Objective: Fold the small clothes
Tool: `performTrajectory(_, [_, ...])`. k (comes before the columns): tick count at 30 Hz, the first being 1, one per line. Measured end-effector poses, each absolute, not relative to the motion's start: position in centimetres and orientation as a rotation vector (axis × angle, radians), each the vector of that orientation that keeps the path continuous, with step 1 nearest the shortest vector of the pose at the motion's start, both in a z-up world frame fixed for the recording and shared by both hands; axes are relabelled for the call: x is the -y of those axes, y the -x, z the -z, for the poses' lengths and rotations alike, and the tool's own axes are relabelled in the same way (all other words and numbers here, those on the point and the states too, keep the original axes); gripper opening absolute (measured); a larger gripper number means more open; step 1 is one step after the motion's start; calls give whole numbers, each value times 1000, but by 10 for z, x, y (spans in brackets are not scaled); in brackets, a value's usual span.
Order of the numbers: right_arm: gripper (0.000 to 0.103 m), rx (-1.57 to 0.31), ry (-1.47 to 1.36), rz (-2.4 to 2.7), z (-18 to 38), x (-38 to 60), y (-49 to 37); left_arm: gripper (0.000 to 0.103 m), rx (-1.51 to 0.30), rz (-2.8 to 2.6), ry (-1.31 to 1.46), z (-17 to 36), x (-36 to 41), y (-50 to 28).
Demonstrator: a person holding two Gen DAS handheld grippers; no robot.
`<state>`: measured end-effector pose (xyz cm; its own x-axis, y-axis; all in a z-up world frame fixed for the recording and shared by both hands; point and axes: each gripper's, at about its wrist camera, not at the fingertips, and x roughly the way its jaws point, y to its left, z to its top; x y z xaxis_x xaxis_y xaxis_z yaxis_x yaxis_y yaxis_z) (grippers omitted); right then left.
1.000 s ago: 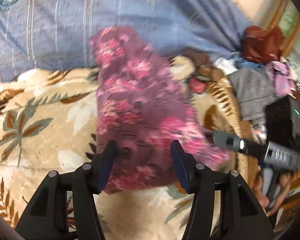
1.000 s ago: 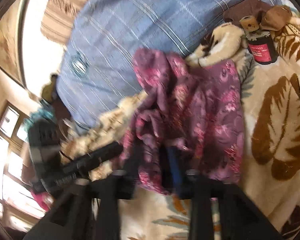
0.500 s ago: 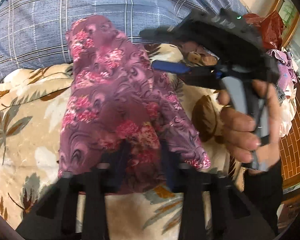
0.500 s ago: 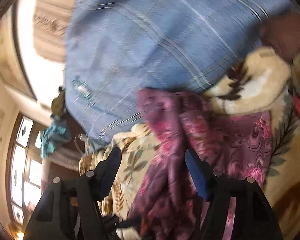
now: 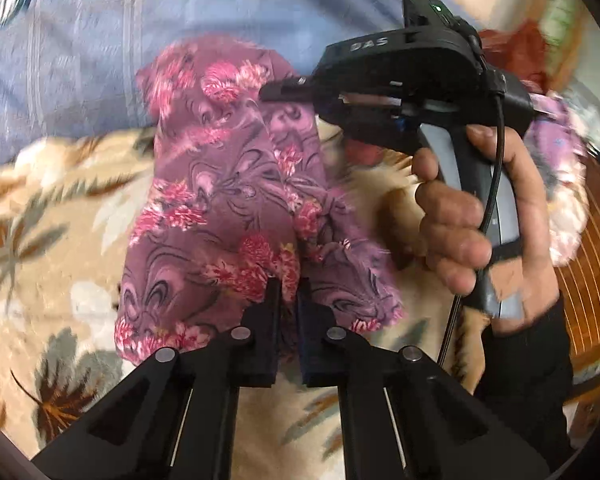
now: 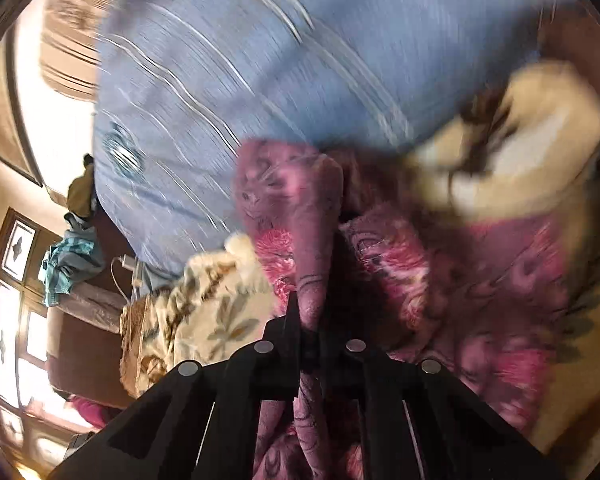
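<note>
Lying lengthwise away from the camera on the leaf-patterned blanket (image 5: 52, 200), the purple floral garment (image 5: 228, 200) is pinched at its near hem by the left gripper (image 5: 288, 292); its far end is clamped by the raised right gripper (image 6: 312, 320).

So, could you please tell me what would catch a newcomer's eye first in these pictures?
The purple floral garment dominates, lying on the beige leaf-patterned blanket in front of a blue plaid cushion. Both grippers pinch it with jaws shut: the left gripper at its near edge, the right gripper on a raised fold, held by the person's hand.
</note>
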<state>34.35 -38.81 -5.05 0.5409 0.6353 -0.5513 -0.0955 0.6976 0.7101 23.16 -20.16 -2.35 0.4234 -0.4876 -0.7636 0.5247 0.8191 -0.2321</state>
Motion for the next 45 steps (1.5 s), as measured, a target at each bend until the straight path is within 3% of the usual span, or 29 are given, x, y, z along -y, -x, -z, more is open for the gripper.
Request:
performTrajectory(4, [6, -838, -662, -418, 28, 411, -321, 5, -954, 697, -55, 17, 223, -224])
performTrajectory(11, [6, -1080, -830, -254, 132, 458, -345, 5, -1019, 721, -155, 62, 265, -234])
performTrajectory(16, [6, -1015, -758, -253, 95, 460, -329, 5, -1007, 713, -197, 59, 263, -228])
performTrajectory(20, [10, -1135, -702, -193, 129, 445, -341, 6, -985, 705, -214, 68, 267, -225])
performTrajectory(23, [19, -1117, -686, -174, 122, 440, -339, 14, -987, 717, -203, 60, 260, -222])
performTrajectory(24, [28, -1093, -664, -161, 113, 439, -337, 18, -992, 716, -191, 54, 254, -220])
performTrajectory(25, [44, -1063, -658, -153, 105, 440, -334, 28, -999, 722, -184, 52, 254, -219])
performTrajectory(26, [52, -1028, -670, -157, 96, 443, -329, 37, -1003, 731, -169, 46, 249, -217])
performTrajectory(27, [59, -995, -686, -164, 88, 446, -324, 40, -995, 734, -141, 38, 238, -213])
performTrajectory(29, [59, -944, -701, -169, 73, 455, -311, 46, -980, 722, -109, 29, 223, -206])
performTrajectory(31, [69, -897, -716, -176, 60, 460, -296, 54, -959, 667, -83, 22, 200, -201])
performTrajectory(37, [78, -836, -830, -235, 58, 442, -242, 55, -1039, 499, 45, 39, 136, -214])
performTrajectory(45, [78, -852, -884, -124, 85, 435, -225, 55, -1099, 425, 70, 53, 99, -252])
